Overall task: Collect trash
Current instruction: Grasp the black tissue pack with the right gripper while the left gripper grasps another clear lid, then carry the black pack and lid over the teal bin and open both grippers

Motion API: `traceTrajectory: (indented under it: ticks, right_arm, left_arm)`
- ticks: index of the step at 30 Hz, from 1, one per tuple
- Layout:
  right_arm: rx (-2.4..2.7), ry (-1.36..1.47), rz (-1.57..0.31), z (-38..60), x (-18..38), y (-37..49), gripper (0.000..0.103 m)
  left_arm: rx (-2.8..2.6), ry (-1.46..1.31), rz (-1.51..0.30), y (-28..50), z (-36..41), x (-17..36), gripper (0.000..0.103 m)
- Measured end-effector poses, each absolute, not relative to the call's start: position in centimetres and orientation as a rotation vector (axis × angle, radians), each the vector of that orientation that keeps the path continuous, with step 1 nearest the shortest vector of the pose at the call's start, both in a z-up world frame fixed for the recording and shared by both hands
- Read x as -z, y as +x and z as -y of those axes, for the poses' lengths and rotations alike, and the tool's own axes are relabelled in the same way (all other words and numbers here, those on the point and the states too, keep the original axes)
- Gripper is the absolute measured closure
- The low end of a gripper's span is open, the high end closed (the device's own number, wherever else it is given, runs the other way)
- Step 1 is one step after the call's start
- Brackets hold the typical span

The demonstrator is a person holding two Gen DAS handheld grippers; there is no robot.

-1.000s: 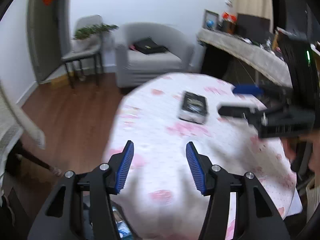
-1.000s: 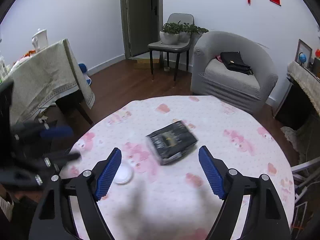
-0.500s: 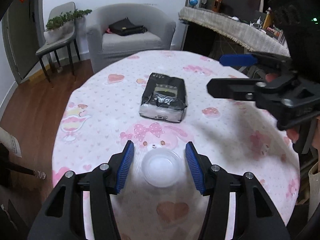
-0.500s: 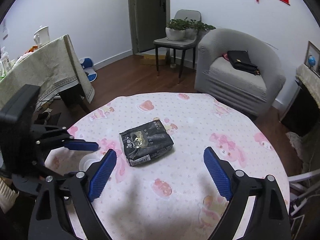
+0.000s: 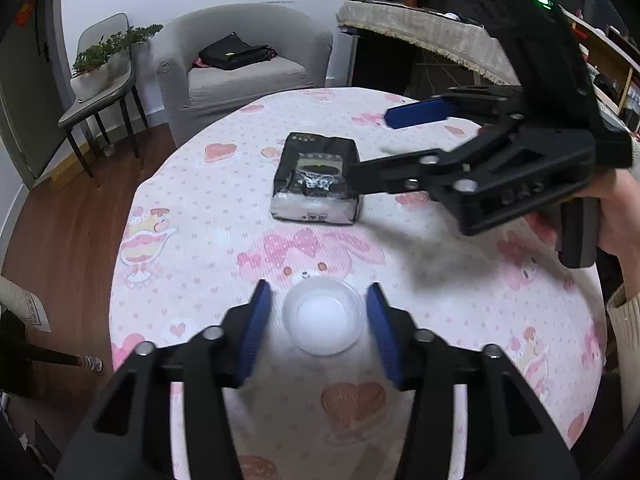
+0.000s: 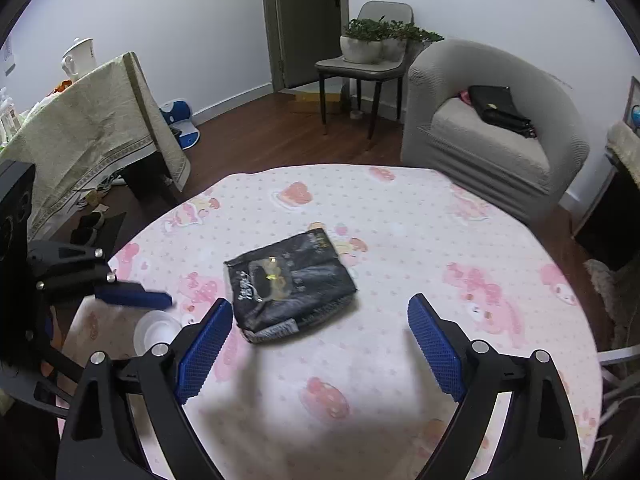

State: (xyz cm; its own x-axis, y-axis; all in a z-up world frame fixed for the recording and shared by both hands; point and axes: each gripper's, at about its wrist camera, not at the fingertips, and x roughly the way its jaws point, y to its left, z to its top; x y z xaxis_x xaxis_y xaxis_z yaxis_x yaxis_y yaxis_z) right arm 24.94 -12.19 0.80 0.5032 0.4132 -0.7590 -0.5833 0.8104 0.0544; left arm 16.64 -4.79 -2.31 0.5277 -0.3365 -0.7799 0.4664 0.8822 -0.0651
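Note:
A small clear plastic cup (image 5: 322, 320) stands on the round pink-patterned table (image 5: 460, 304), between the open fingers of my left gripper (image 5: 319, 322), which do not touch it. The cup also shows in the right wrist view (image 6: 156, 330). A black tissue pack (image 5: 316, 178) lies at the table's middle, also in the right wrist view (image 6: 290, 280). My right gripper (image 6: 320, 346) is wide open and empty, hovering just short of the pack. It also shows in the left wrist view (image 5: 370, 148), reaching over the pack from the right.
A grey armchair (image 6: 492, 136) with a black bag (image 6: 500, 110) stands beyond the table. A chair with a potted plant (image 6: 368, 44) is by the door. A cloth-covered table (image 6: 80, 120) is at the left, a cloth-covered sideboard (image 5: 424, 32) at the right.
My left gripper swung from the table's edge to the cup, and its fingers now straddle it. My right gripper moved closer to the tissue pack, still open.

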Motion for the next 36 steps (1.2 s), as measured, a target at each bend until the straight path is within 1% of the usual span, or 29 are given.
traceTrajectory:
  ticks: [1, 12, 23, 29, 30, 31, 32, 36]
  right_arm:
    - [-0.617, -0.221, -0.855, 12.0, -0.7, 25.0, 0.013]
    - [-0.612, -0.303, -0.865, 9.2, 0.3, 25.5, 0.013]
    - [-0.587, -0.290, -0.869, 8.5, 1.2, 26.7, 0.013]
    - [-0.564, -0.281, -0.901, 8.0, 1.7, 27.4, 0.012]
    - [-0.558, -0.267, -0.905, 8.1, 1.7, 27.5, 0.013]
    - [-0.553, -0.266, -0.903, 8.0, 1.7, 27.5, 0.017]
    - [-0.553, -0.263, -0.900, 7.8, 1.6, 27.4, 0.028]
    - [-0.527, -0.263, -0.894, 7.1, 1.2, 26.9, 0.030]
  left_arm:
    - [0.486, 0.160, -0.894, 16.5, 4.8, 2.3, 0.061]
    - [0.514, 0.077, -0.868, 15.6, 2.3, 1.8, 0.061]
    - [0.494, 0.026, -0.867, 15.2, -0.7, 1.4, 0.061]
    - [0.487, 0.010, -0.871, 14.8, -1.8, 1.3, 0.061]
    - [0.485, 0.003, -0.872, 14.8, -2.0, 1.3, 0.061]
    - [0.483, -0.004, -0.872, 14.7, -2.1, 1.3, 0.061]
    - [0.478, -0.010, -0.869, 14.5, -2.4, 1.2, 0.061]
    - [0.456, -0.028, -0.846, 13.7, -3.5, 0.5, 0.061]
